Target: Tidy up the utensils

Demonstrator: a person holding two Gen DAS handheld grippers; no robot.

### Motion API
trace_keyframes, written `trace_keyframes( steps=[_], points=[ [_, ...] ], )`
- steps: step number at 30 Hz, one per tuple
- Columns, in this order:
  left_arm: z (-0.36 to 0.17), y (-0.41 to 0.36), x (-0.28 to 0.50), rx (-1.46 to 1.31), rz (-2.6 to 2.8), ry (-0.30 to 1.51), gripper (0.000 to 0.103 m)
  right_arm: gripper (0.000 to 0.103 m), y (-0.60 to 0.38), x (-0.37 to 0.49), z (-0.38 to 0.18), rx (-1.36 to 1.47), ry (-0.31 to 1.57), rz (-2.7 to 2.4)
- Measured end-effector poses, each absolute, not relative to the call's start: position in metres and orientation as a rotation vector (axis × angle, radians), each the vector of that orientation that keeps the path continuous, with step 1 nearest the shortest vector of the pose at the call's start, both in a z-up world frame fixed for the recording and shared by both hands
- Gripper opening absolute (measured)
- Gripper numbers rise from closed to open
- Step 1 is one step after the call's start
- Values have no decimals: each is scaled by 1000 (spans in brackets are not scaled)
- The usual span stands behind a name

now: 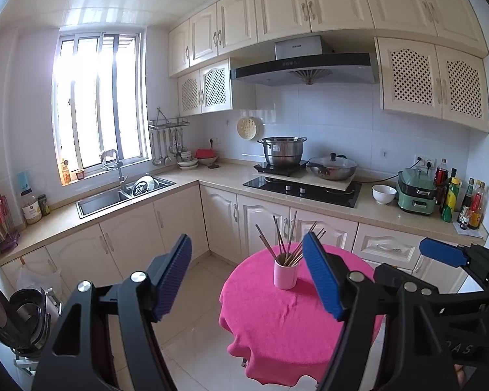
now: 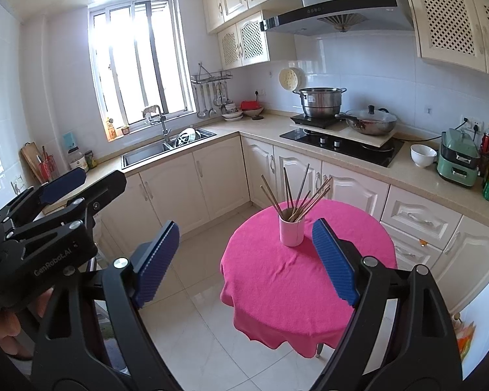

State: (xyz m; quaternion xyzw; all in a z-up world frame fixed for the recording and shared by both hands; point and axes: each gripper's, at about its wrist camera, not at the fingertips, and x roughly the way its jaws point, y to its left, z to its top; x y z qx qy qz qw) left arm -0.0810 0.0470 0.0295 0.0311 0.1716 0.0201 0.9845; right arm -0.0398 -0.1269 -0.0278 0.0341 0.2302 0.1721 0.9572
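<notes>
We see the cup [image 2: 291, 232] of upright chopsticks [image 2: 296, 195] far ahead, nearer our right gripper [image 2: 246, 260]; both it and the left gripper [image 1: 247, 280] are wide open, empty

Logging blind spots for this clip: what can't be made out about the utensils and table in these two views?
- Chopsticks: lower ends hidden inside the pink cup in both views; the exact count is unclear where they overlap.
- Table legs: covered by the pink tablecloth; only one foot shows in the right wrist view.
- Hanging utensil rack: too small to identify each tool.
- Right gripper: cut off in the left wrist view.
</notes>
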Motion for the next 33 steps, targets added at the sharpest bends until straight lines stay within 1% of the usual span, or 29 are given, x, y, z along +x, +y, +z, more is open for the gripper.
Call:
trace_keyframes(
  steps=[33],
  points=[
    [24,51,-74,58,41,369,70,83,-127,-38,-35,103,486,357]
  ],
)
